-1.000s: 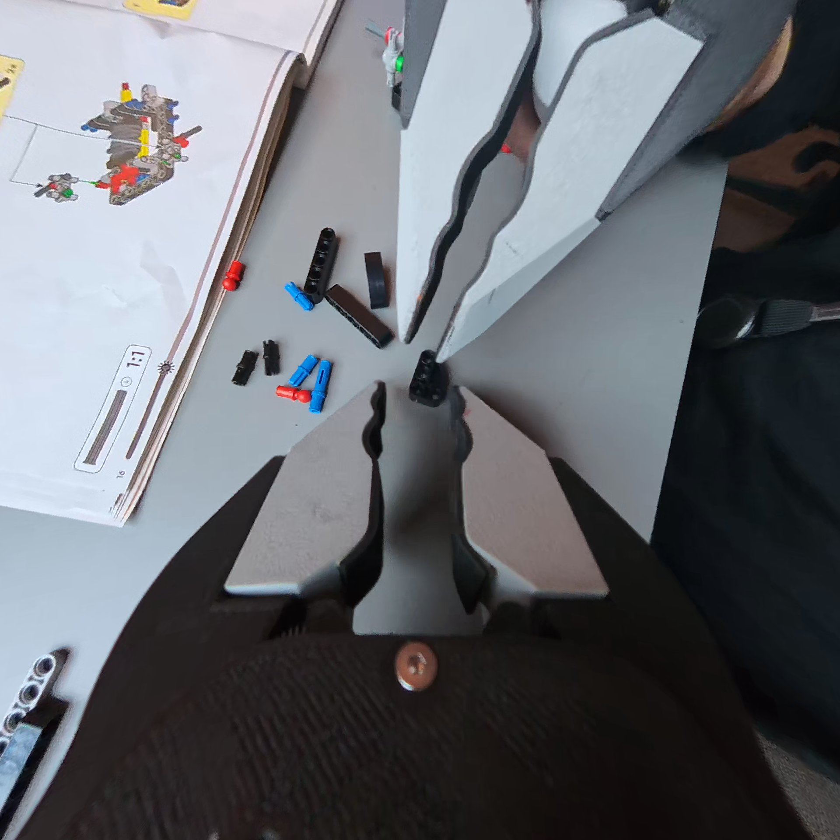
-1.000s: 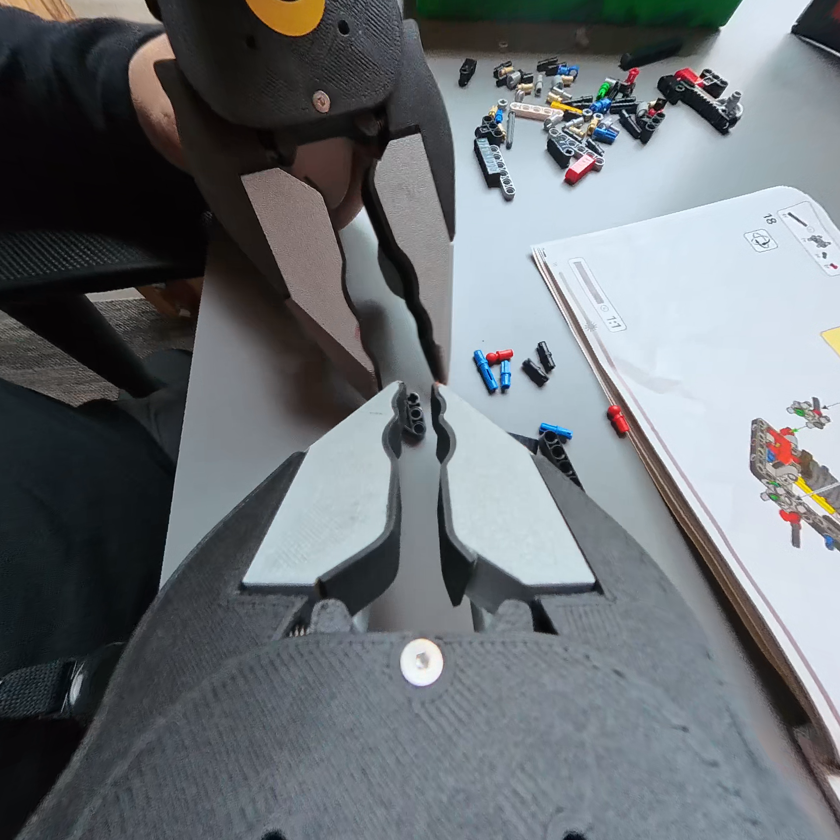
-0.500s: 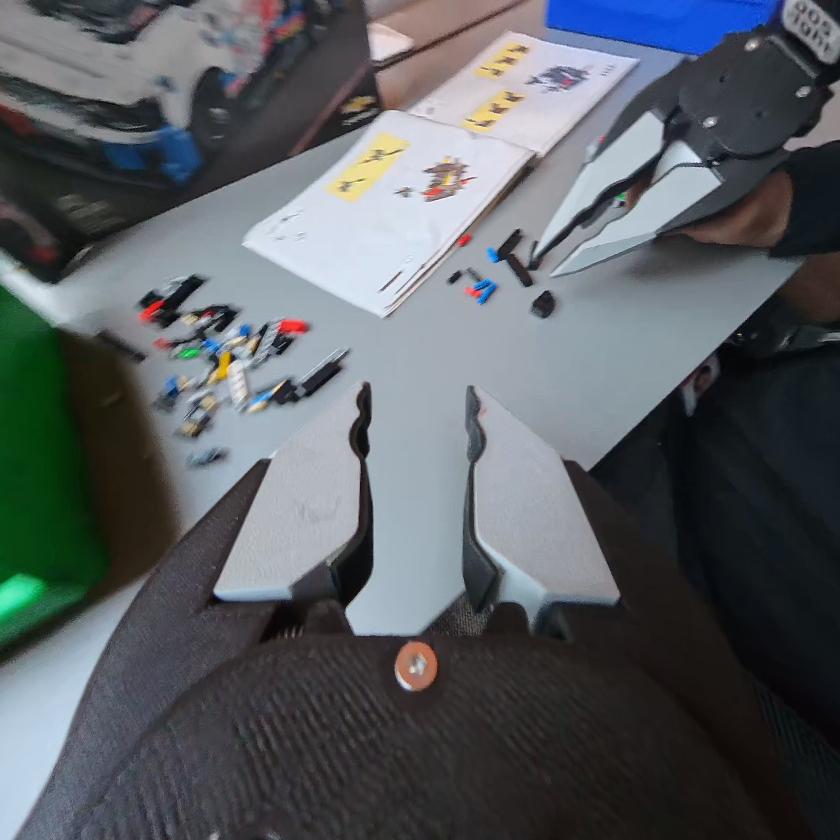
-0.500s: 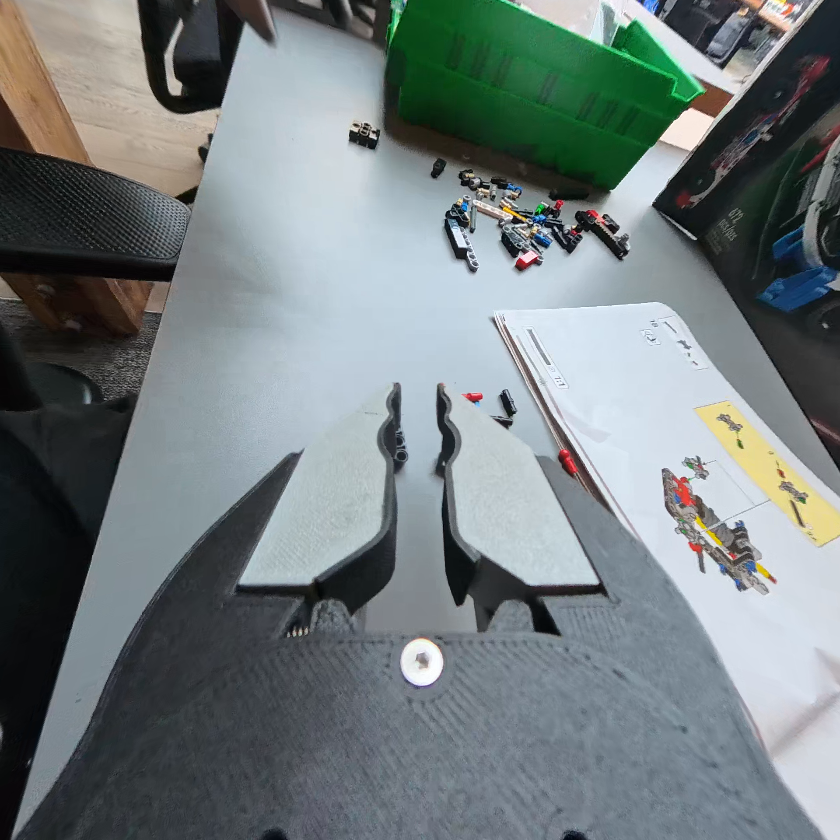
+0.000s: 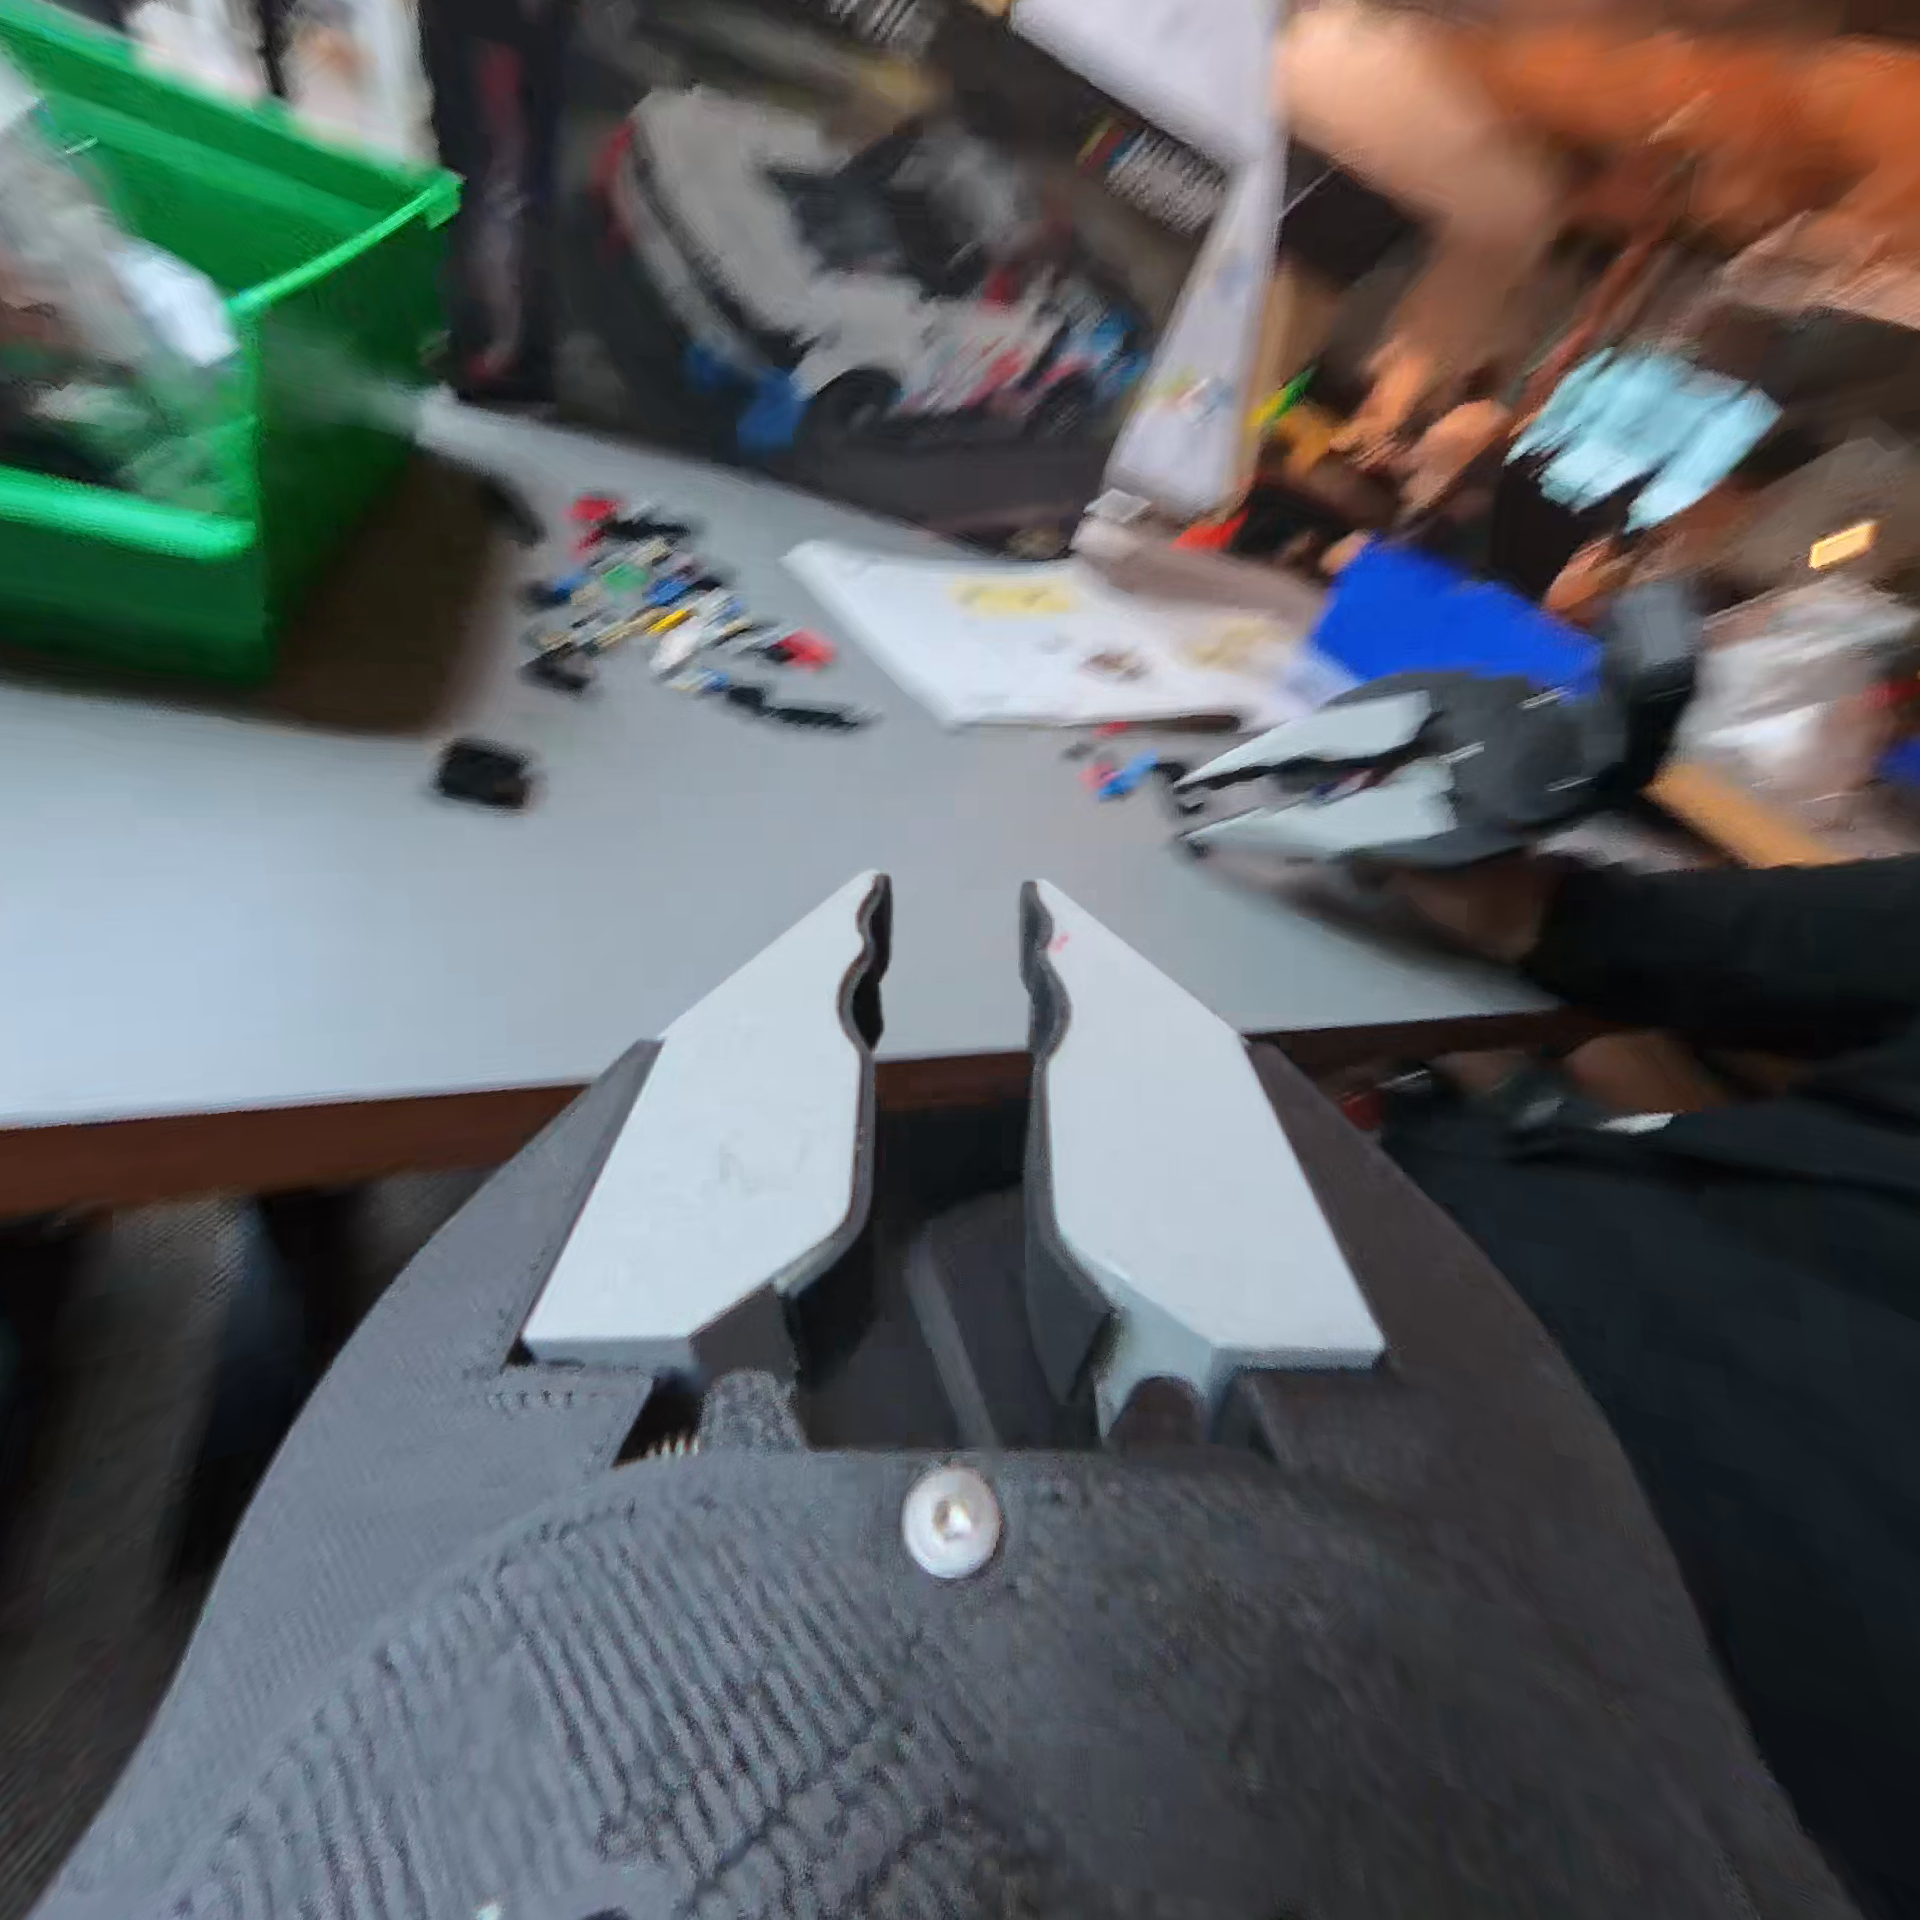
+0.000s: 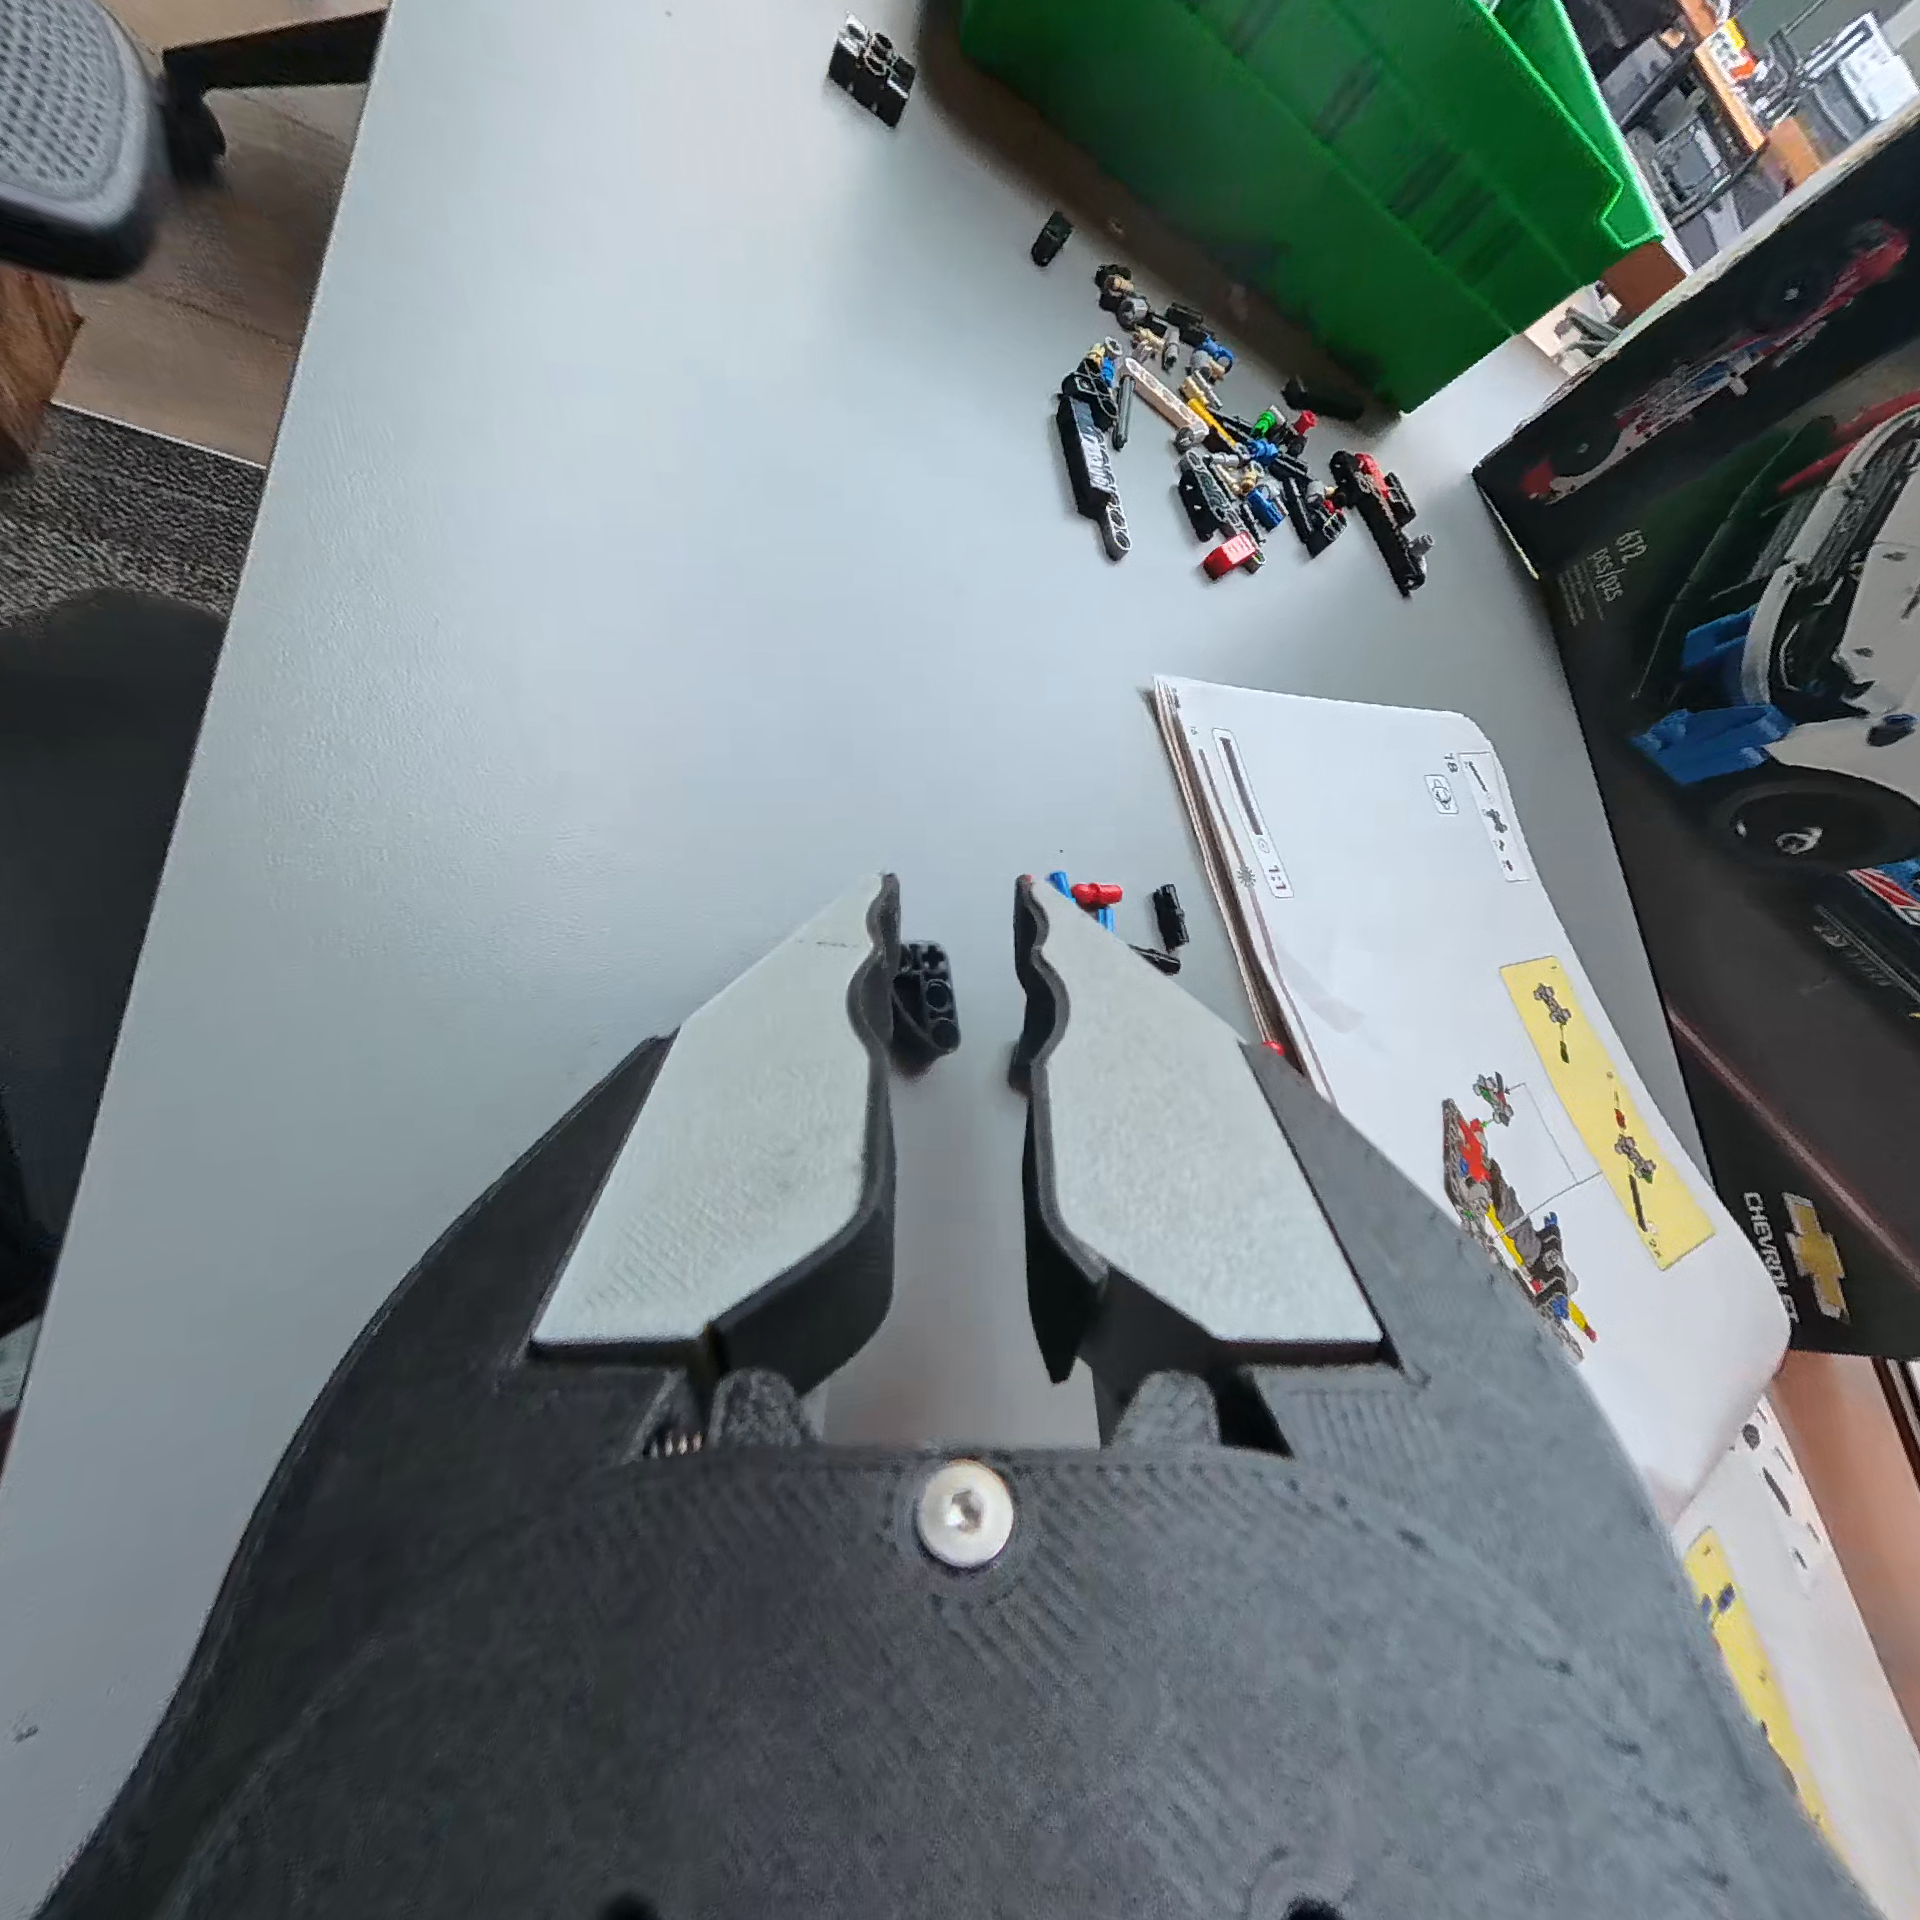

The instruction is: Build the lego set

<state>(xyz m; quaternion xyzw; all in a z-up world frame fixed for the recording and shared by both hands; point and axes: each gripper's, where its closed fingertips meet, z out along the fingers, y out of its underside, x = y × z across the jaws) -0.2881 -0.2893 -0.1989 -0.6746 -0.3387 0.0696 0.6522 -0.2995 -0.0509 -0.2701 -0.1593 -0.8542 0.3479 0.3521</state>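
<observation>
The left view sits low off the table's [image 5: 312, 935] near edge, facing level across it past its own claw [image 5: 954, 902]. The right view looks steeply down from close above. Both share the booklet [image 6: 1455, 935], green bin [image 6: 1351, 187] and loose-parts pile [image 5: 665, 623] beyond the claws.

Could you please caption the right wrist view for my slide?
Open right gripper over a small black connector on the grey table, beside the instruction booklet.

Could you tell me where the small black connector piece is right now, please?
In the right wrist view, the small black connector piece lies on the grey table between the right gripper fingers, against the left one, left of the instruction booklet.
</observation>
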